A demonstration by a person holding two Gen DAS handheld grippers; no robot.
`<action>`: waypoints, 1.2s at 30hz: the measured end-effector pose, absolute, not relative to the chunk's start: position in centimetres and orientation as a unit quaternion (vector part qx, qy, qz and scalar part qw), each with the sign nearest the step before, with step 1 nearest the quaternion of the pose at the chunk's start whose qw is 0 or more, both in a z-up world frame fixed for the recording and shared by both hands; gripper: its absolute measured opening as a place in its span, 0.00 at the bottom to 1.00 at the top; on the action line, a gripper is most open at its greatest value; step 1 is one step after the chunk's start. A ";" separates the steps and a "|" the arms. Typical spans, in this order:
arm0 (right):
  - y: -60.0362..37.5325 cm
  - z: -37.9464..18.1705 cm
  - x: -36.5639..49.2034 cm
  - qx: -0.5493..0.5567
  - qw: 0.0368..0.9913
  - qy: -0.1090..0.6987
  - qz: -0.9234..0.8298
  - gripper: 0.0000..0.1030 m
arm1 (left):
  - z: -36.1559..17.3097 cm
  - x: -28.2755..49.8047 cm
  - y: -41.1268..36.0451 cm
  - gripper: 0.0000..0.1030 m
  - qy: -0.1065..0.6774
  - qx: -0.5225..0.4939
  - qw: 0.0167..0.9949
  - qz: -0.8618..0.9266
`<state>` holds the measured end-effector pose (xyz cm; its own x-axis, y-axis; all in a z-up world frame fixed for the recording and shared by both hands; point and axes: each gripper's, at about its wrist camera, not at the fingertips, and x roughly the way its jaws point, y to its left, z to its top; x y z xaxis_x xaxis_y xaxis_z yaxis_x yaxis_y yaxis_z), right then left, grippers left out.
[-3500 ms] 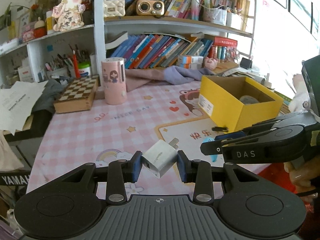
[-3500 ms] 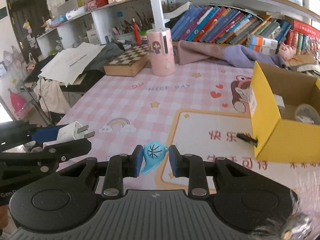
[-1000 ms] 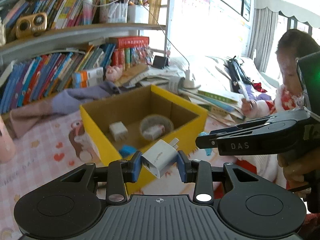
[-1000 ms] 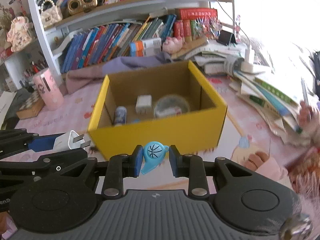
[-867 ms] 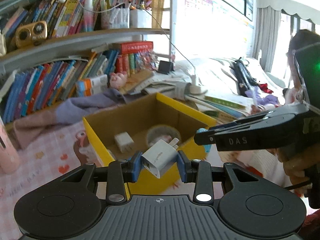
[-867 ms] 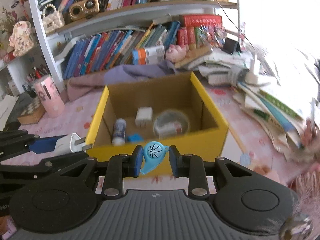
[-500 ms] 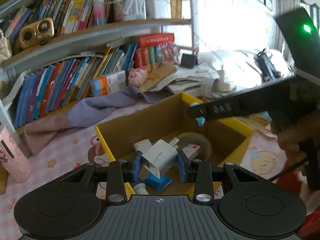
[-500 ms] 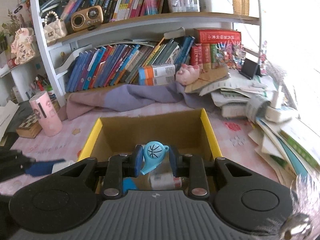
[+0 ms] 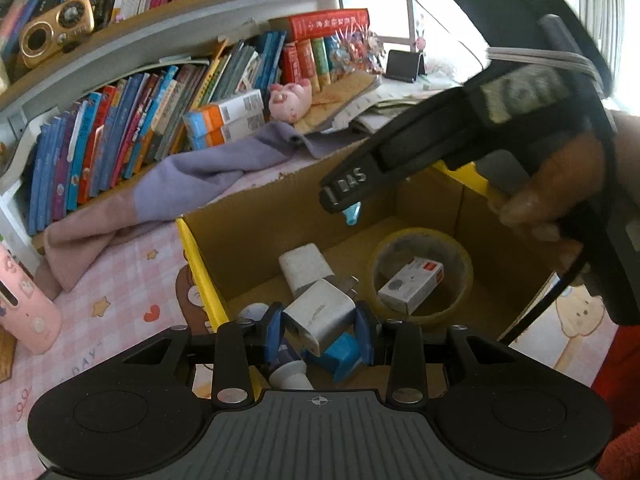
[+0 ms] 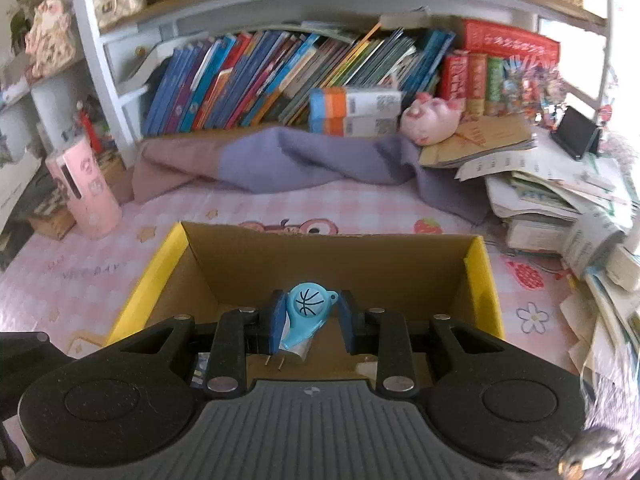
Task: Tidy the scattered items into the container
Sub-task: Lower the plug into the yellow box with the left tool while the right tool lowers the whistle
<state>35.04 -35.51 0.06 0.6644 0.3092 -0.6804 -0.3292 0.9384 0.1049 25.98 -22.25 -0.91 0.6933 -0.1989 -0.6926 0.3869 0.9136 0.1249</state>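
Over the yellow cardboard box (image 9: 196, 248), the left tool (image 9: 320, 326) grips a white plug adapter (image 9: 318, 314) at 6 o'clock, above another white adapter (image 9: 304, 266), a tape roll (image 9: 420, 240) and a small carton (image 9: 412, 284) already inside. At 2 o'clock the right tool (image 10: 307, 318), clamped on a blue whistle (image 10: 306, 308), hangs over the same box. Both releases appear to remain.

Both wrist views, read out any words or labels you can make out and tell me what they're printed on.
"DAS": on the right gripper finger, left wrist view.
"DAY": on the pink mat, right wrist view; the letters before it are blurred.
Book spines, the small white box and the red book: too blurred to read.
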 end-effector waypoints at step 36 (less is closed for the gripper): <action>-34.5 -0.6 35.1 -0.011 0.898 0.385 0.213 0.52 | 0.9 23.7 -21.9 0.77 0.322 0.127 0.931 -0.115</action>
<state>35.13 -34.50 -0.62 0.6129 0.3732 -0.6965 -0.3902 0.9094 0.1439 23.72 -21.87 0.86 0.7667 -0.1326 -0.6282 0.2960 0.9412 0.1627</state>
